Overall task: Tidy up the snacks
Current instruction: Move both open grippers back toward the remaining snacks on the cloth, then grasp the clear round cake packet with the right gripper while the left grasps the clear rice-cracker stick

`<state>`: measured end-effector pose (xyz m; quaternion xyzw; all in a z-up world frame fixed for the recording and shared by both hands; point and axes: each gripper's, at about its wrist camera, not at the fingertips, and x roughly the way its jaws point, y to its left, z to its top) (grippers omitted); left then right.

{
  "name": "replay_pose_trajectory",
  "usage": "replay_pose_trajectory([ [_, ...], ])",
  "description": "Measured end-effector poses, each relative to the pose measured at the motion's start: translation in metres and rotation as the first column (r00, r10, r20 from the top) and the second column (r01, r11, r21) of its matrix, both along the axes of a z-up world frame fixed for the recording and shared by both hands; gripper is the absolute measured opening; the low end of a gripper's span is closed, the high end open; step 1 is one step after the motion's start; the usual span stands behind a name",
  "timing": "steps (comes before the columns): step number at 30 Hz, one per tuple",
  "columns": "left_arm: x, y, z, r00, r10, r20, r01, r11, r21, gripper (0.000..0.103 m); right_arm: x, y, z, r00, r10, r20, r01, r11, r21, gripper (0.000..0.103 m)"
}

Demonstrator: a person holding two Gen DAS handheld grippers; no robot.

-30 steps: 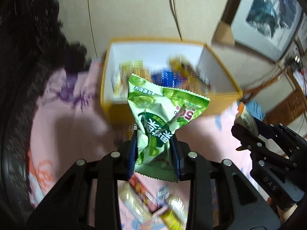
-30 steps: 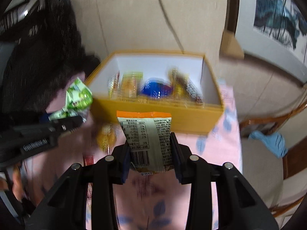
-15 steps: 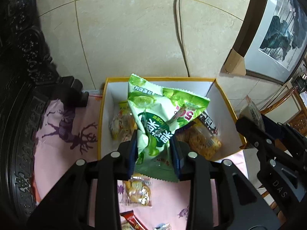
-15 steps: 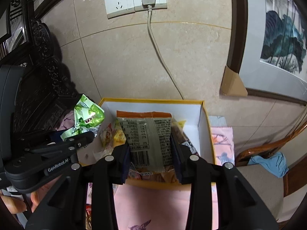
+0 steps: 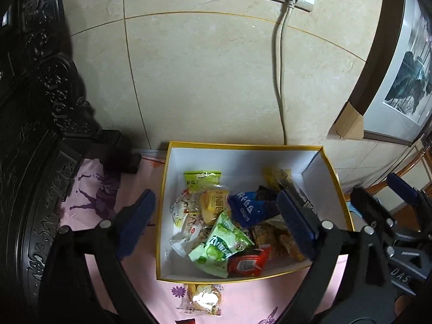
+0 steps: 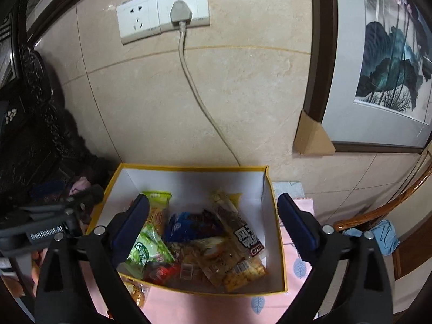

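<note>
A yellow-rimmed box (image 5: 243, 144) with white walls stands on a pink cloth against the wall and holds several snack packets. My left gripper (image 5: 214, 194) hovers over it, its jaws opening with nothing between them. The green packet (image 5: 221, 245) lies loose in the box near its front wall. In the right wrist view, my right gripper (image 6: 212, 197) also hangs over the box (image 6: 189, 166), jaws opening and empty. The orange-and-beige packet (image 6: 237, 272) with a barcode rests at the box's front right. The green packet (image 6: 147, 251) shows at front left.
One snack packet (image 5: 201, 298) lies on the pink cloth (image 5: 243, 302) just in front of the box. Dark carved furniture (image 5: 40, 135) stands at the left. A plugged cord (image 5: 280, 81) runs down the tiled wall. A framed picture (image 5: 405, 81) and a wooden chair (image 6: 378, 216) are at the right.
Both grippers moved forward over the box and opened. The green packet left the left gripper and the orange packet left the right; both now lie in the box.
</note>
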<state>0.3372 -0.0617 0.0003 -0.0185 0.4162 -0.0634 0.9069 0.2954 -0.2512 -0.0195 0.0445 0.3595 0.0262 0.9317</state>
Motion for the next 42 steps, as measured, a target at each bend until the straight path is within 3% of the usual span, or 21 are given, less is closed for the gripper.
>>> replay_pose_trajectory([
  [7, -0.008, 0.001, -0.001, 1.000, -0.007, 0.005, 0.007, 0.999, 0.034, 0.093, -0.014, 0.012, -0.004, 0.999, 0.034, -0.021, -0.034, 0.999, -0.002, 0.096],
  [12, -0.041, 0.039, -0.005, 0.996, 0.084, 0.029, -0.087, 0.990, 0.110, 0.093, -0.044, 0.023, -0.012, 0.997, 0.080, -0.024, -0.079, 0.996, 0.032, 0.096],
  [14, -0.064, 0.066, -0.020, 0.989, 0.147, 0.011, -0.147, 0.979, 0.139, 0.094, -0.062, 0.032, -0.029, 0.991, 0.120, -0.065, -0.114, 0.990, 0.084, 0.096],
  [16, -0.089, 0.091, -0.044, 0.980, 0.192, -0.048, -0.186, 0.976, 0.117, 0.094, -0.075, 0.045, -0.052, 0.979, 0.165, -0.122, -0.150, 0.981, 0.121, 0.096],
  [21, -0.147, 0.121, -0.088, 0.965, 0.216, -0.152, -0.203, 0.975, 0.092, 0.094, -0.098, 0.103, -0.123, 0.924, 0.277, -0.262, -0.237, 0.956, 0.173, 0.096],
  [24, -0.176, 0.133, -0.100, 0.963, 0.215, -0.165, -0.197, 0.973, 0.117, 0.094, -0.097, 0.125, -0.148, 0.922, 0.249, -0.296, -0.200, 0.962, 0.186, 0.096],
  [28, -0.199, 0.155, -0.102, 0.953, 0.238, -0.187, -0.215, 0.967, 0.135, 0.094, -0.085, 0.141, -0.169, 0.940, 0.136, -0.313, -0.093, 0.984, 0.149, 0.096],
  [36, -0.217, 0.184, -0.100, 0.937, 0.276, -0.214, -0.259, 0.961, 0.101, 0.094, -0.062, 0.164, -0.209, 0.930, 0.098, -0.355, -0.086, 0.995, 0.050, 0.098],
  [38, -0.217, 0.185, -0.100, 0.937, 0.275, -0.216, -0.261, 0.961, 0.091, 0.094, -0.063, 0.168, -0.210, 0.938, 0.108, -0.328, -0.110, 0.994, 0.013, 0.095],
  [39, -0.217, 0.184, -0.100, 0.938, 0.272, -0.216, -0.258, 0.962, 0.090, 0.094, -0.064, 0.170, -0.210, 0.940, 0.108, -0.324, -0.120, 0.993, -0.020, 0.088],
  [40, -0.217, 0.182, -0.100, 0.939, 0.267, -0.217, -0.253, 0.963, 0.091, 0.094, -0.065, 0.171, -0.209, 0.941, 0.099, -0.323, -0.121, 0.992, -0.048, 0.073],
  [42, -0.216, 0.179, -0.100, 0.941, 0.259, -0.219, -0.244, 0.965, 0.093, 0.094, -0.065, 0.169, -0.203, 0.939, 0.133, -0.317, -0.153, 0.987, -0.039, 0.062],
])
